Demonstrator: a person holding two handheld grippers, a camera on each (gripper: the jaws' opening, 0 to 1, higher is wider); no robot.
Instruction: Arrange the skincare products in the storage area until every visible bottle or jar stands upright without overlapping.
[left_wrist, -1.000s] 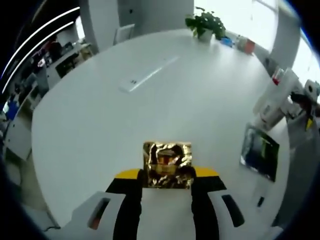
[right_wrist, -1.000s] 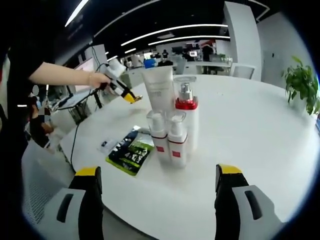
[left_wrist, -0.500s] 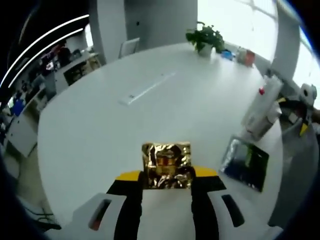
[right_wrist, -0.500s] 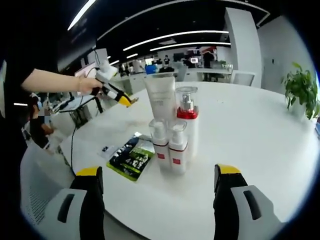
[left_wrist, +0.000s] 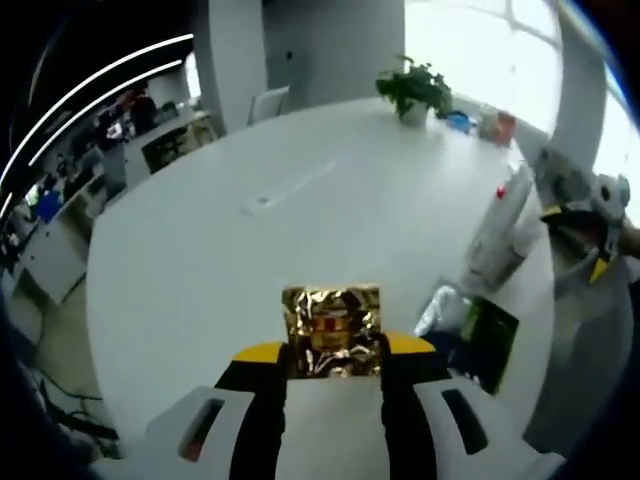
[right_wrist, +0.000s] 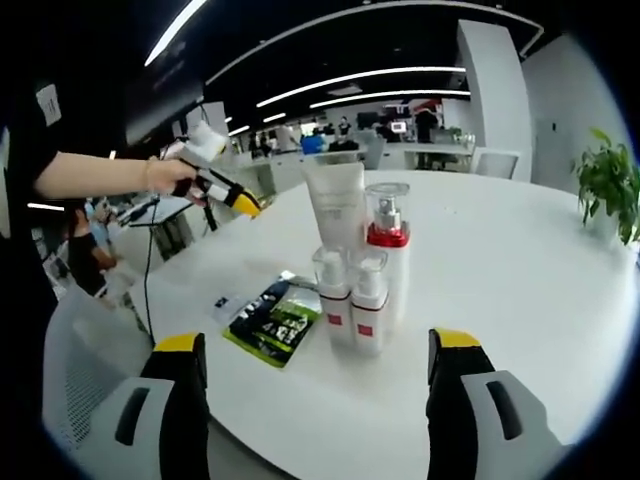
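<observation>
Skincare sachet (left_wrist: 332, 331), gold foil, sits pinched in your left tongs (left_wrist: 333, 362) above the table (left_wrist: 200, 260); it looks light and crinkly, so grip its edge. Right gripper view: right tongs (right_wrist: 315, 365) gape unladen; bottles (right_wrist: 362, 275) stand upright near the table's near edge beside a flat packet (right_wrist: 272, 322).

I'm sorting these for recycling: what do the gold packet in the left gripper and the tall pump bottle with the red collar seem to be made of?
The gold packet, pinched by the left gripper, looks like metallic foil: crinkled, with mirror-like glints. The tall pump bottle seems to be glossy white plastic or glass with a red collar under a clear cap; the pictures can't settle which.
</observation>
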